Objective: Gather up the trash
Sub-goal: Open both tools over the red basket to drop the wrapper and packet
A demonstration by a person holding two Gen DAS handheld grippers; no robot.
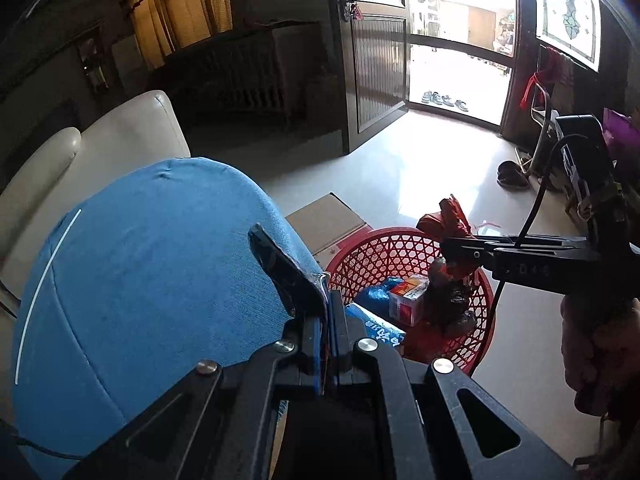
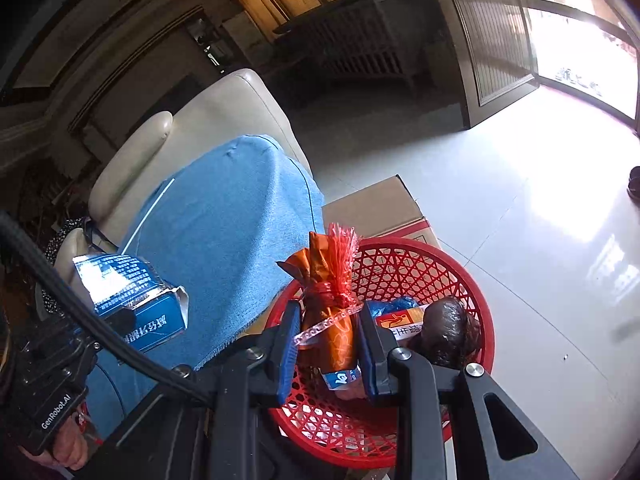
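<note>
My right gripper is shut on an orange wrapped packet tied with a red frilly ribbon, held over the red mesh basket. The same packet and right gripper show over the basket in the left wrist view. My left gripper is shut on a flattened blue box, seen edge-on beside the blue cloth; the box also shows in the right wrist view. In the basket lie a small orange-white carton, a blue wrapper and a dark crumpled bag.
A cushion under a blue cloth sits on a cream leather chair at left. A cardboard box stands behind the basket. Pale tiled floor runs to an open door, with shoes at right.
</note>
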